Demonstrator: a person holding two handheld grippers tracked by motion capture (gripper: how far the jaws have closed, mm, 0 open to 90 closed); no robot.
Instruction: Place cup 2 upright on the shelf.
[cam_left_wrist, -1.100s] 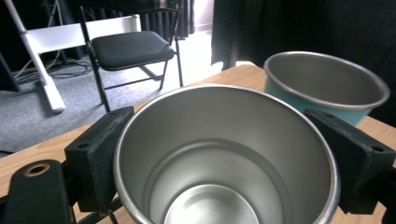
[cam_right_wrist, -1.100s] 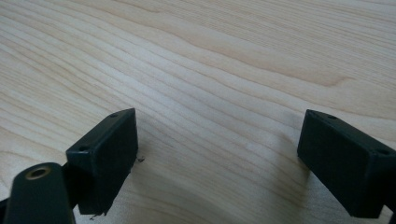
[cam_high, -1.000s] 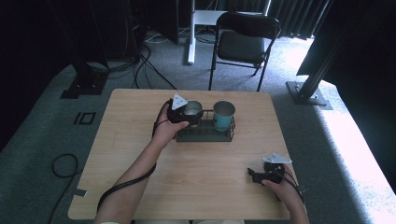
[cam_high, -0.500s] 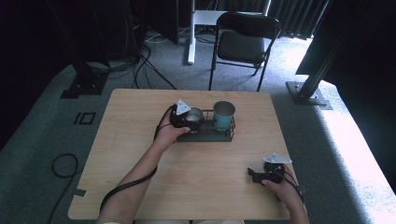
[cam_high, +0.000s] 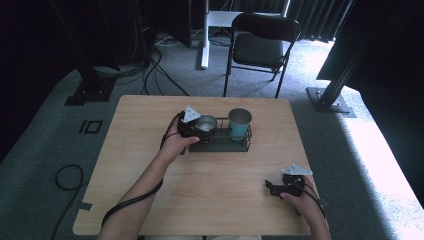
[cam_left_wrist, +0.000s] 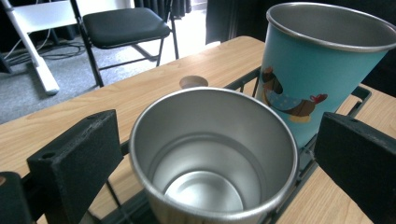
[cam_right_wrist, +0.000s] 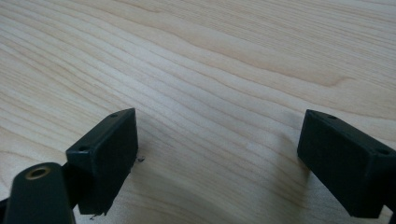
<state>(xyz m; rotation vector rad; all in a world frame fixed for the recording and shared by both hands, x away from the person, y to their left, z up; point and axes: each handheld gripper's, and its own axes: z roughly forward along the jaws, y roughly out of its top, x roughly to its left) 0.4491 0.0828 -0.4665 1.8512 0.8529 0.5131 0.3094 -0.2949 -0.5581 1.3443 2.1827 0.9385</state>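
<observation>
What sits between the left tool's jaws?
The steel cup, standing in the rack beside the teal cup. The left tool view shows gaps on both sides; the jaws have just been opening.

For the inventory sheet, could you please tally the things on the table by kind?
Steel cups: 2, a plain steel cup and a teal steel cup with a dog print
Black wire racks: 1, the rack holding both cups
Total: 3
</observation>
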